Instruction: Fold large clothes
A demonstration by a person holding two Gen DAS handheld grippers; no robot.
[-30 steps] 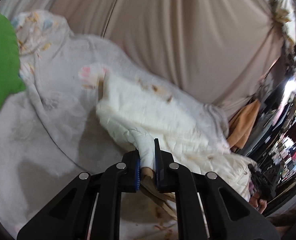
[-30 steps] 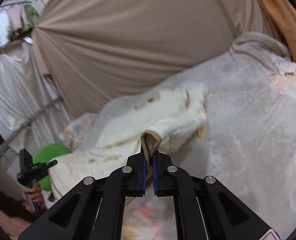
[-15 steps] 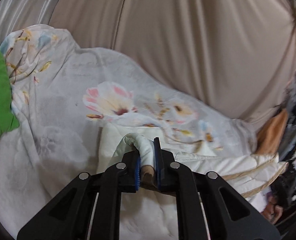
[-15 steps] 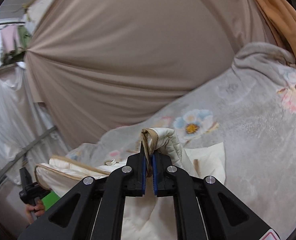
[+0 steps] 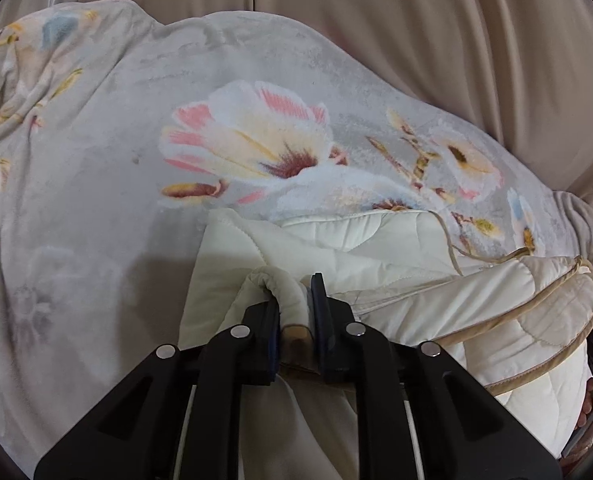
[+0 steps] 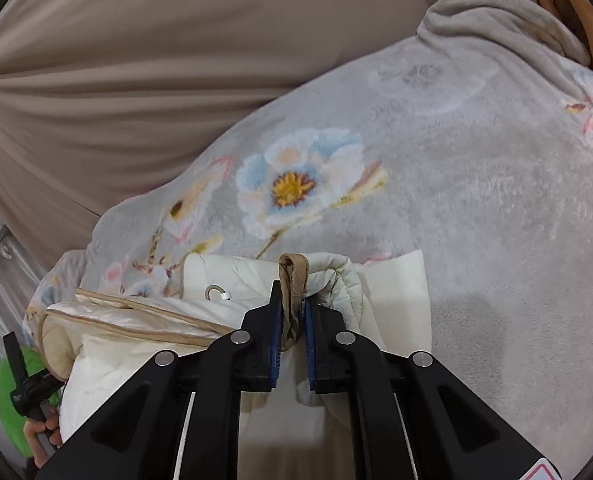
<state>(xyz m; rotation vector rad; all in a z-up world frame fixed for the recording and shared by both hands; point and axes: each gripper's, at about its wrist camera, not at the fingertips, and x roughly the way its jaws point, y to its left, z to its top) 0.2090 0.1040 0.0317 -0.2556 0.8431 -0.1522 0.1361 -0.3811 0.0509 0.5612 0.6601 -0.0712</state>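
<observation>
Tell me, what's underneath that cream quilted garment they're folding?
The cream quilted garment lies on a grey floral blanket, which shows all around it. Whatever the blanket itself covers is hidden. Both grippers pinch the garment's tan-trimmed edge; the left gripper is just opening.

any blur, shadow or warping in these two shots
Left wrist view: mostly sharp, a soft shadow on the floral blanket left of the cream quilt, edges bent by the fisheye. Right wrist view: curtain streaked with blur, a shadow on the blanket right of the quilt.

Green object cut off (left edge), unidentifiable.
</observation>
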